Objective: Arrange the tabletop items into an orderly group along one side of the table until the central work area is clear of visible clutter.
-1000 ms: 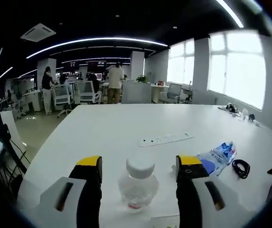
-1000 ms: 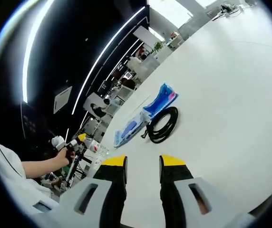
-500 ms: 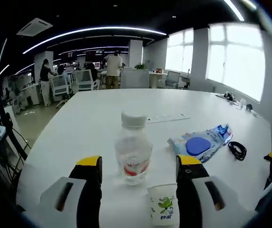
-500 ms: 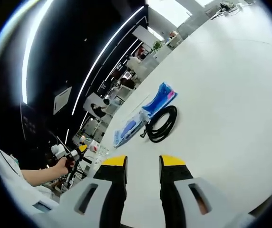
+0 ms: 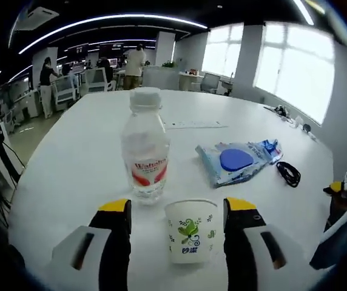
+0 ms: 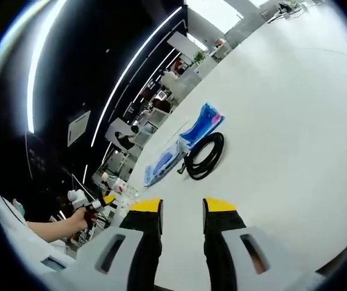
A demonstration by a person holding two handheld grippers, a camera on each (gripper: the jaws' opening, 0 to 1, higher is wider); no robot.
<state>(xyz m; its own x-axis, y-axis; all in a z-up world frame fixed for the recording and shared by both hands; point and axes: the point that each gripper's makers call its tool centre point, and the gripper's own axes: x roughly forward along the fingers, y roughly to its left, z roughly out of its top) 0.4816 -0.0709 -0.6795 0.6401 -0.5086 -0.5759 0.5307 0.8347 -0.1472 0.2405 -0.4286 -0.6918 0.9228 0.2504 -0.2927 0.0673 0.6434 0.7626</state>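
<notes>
— What is the left tool [image 5: 176, 209] doing?

— It is hanging low over the white worktop [image 5: 70, 163] with its jaws spread wide. A paper cup [image 5: 190, 231] with a green print is standing upright between the yellow tips, touching neither that I can see.

— And the bottle?

— The clear water bottle [image 5: 145, 145] with the white cap is standing upright just past the cup, a little toward the left jaw. Further off, a blue packet [image 5: 237, 161] is lying flat, with a black cable [image 5: 288, 173] coiled beside it and a white power strip [image 5: 193, 125] lying well behind.

— The right tool [image 6: 181, 209]?

— It is hovering over bare worktop [image 6: 282, 121], jaws apart with a narrow gap, gripping nothing. Ahead of it the black cable [image 6: 205, 157] is lying against the blue packet [image 6: 188, 143]. A hand [image 6: 79, 217] is holding the other tool [image 6: 91, 203] at the left edge.
</notes>
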